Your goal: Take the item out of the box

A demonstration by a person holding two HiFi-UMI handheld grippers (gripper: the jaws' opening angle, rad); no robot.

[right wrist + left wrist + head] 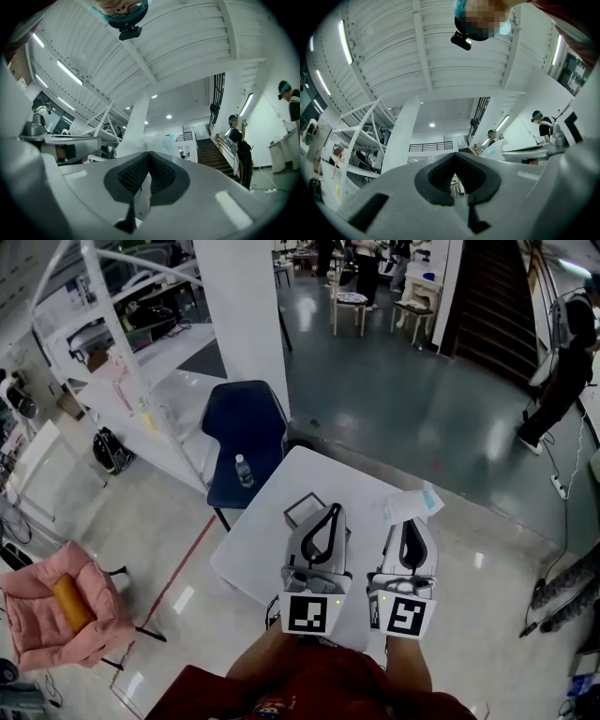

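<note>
The box (302, 511) is sitting on the white table (255, 545), peeking out just beside the tip of the left gripper (329, 512), which is nearer to it than the right gripper (412, 525); what it is holding cannot be told. Both pairs of jaws are resting together on nothing, and both are pointing up and out into the room, not down; neither gripper view is showing the box, so the left one is likely needing to tip downward and part its jaws first.

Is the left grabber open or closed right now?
Shut. In the left gripper view, the left gripper has its two jaws meeting at the tips, and nothing is held between them.
</note>
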